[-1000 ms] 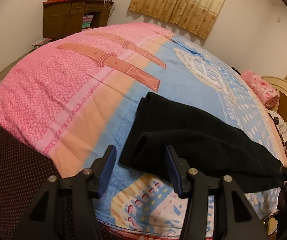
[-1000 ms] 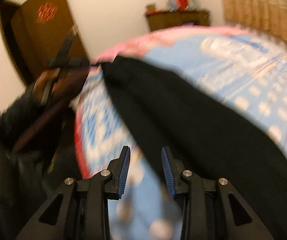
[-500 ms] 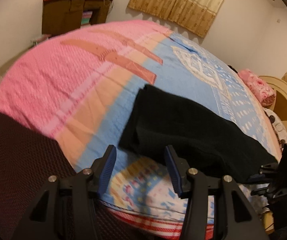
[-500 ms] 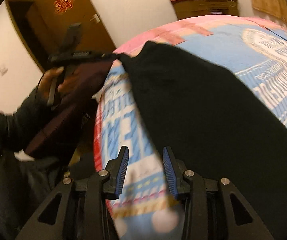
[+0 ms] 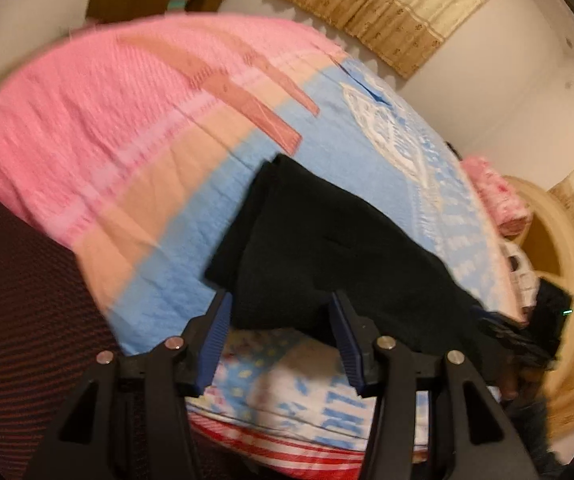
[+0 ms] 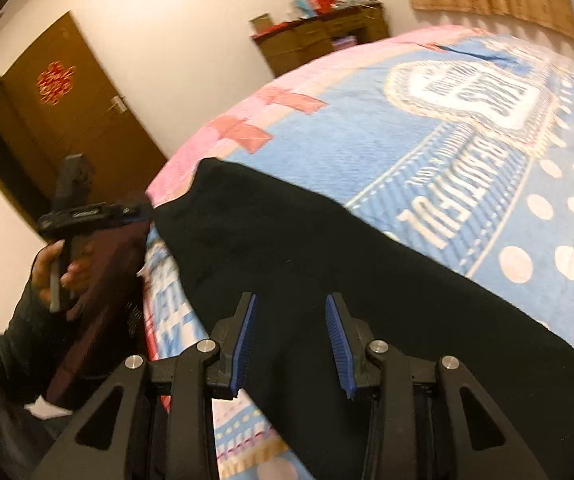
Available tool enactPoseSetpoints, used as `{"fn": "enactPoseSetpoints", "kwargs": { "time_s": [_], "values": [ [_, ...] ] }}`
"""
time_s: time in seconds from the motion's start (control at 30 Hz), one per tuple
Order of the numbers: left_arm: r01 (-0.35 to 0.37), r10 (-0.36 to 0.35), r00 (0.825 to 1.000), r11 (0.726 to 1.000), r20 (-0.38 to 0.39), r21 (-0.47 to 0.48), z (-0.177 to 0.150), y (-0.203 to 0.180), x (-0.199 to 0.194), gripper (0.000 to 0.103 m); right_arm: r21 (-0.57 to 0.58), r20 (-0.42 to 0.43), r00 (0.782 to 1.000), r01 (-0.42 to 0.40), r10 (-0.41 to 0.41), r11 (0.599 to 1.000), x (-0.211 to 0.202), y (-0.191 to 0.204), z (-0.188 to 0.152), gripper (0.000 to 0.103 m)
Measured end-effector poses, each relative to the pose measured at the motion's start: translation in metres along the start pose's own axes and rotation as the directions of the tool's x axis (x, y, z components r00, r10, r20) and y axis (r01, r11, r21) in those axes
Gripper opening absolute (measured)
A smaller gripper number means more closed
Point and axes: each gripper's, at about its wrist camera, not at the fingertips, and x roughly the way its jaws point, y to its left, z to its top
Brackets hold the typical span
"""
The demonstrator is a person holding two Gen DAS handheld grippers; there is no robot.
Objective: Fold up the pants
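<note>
Bedroom, pink-and-blue patterned blanket [image 5: 135, 152] with long black knit pants [image 5: 327, 248] laid doubled lengthwise near its front edge, your left gripper [image 5: 279, 332] and right gripper [image 6: 291, 336] both released, so cross folds look still ahead.

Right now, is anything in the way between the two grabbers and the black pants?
Nothing visible. The left gripper and the right gripper are both open, right at the black pants on the blanket.
</note>
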Motion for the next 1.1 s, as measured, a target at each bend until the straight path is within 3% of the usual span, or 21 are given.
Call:
{"fn": "enactPoseSetpoints", "kwargs": {
  "time_s": [0.07, 0.3, 0.4, 0.57, 0.63, 0.7, 0.8, 0.83, 0.87, 1.03, 1.1],
  "values": [
    [0.026, -0.027, 0.999, 0.999, -0.02, -0.042, 0.002, 0.007, 0.005, 0.053, 0.032, -0.002, 1.0, 0.009, -0.009, 0.999, 0.001, -0.004, 0.003, 0.037],
    [-0.126, 0.125, 0.99, 0.992, -0.071, -0.001, 0.005, 0.006, 0.027, 0.052, 0.107, 0.02, 0.999, 0.029, -0.031, 0.994, 0.005, -0.02, 0.024, 0.037],
    [-0.133, 0.136, 0.988, 0.99, -0.074, 0.036, 0.003, -0.003, 0.03, 0.052, 0.156, 0.035, 0.998, 0.046, -0.052, 0.987, 0.011, -0.032, 0.037, 0.037],
    [-0.146, 0.153, 0.986, 0.985, -0.061, 0.093, 0.003, -0.013, 0.038, 0.034, 0.237, 0.026, 1.0, 0.004, -0.011, 0.971, 0.029, -0.056, 0.057, 0.037],
    [-0.157, 0.163, 0.986, 0.981, -0.04, 0.116, 0.005, -0.017, 0.037, 0.02, 0.253, -0.012, 1.0, -0.005, 0.009, 0.968, 0.042, -0.063, 0.064, 0.037],
    [-0.167, 0.172, 0.985, 0.977, -0.022, 0.136, 0.009, -0.021, 0.035, 0.017, 0.285, -0.05, 0.997, -0.036, 0.052, 0.958, 0.057, -0.069, 0.07, 0.037],
    [-0.194, 0.197, 0.98, 0.965, 0.0, 0.174, 0.012, -0.019, 0.034, 0.016, 0.29, -0.121, 0.986, -0.073, 0.112, 0.954, 0.076, -0.07, 0.07, 0.025],
    [-0.205, 0.208, 0.978, 0.961, 0.002, 0.184, 0.013, -0.021, 0.035, 0.016, 0.287, -0.129, 0.982, -0.096, 0.138, 0.953, 0.082, -0.068, 0.07, 0.014],
    [-0.208, 0.211, 0.978, 0.96, 0.003, 0.186, 0.014, -0.02, 0.035, 0.016, 0.273, -0.138, 0.977, -0.12, 0.162, 0.954, 0.087, -0.063, 0.069, 0.01],
    [-0.196, 0.199, 0.98, 0.966, -0.004, 0.169, 0.019, -0.015, 0.036, 0.016, 0.184, -0.124, 0.987, -0.077, 0.101, 0.98, 0.089, -0.046, 0.069, 0.005],
    [-0.195, 0.196, 0.98, 0.965, 0.009, 0.175, 0.022, -0.017, 0.034, 0.016, 0.158, -0.051, 0.997, -0.044, 0.053, 0.986, 0.075, -0.043, 0.074, 0.004]
  ]
}}
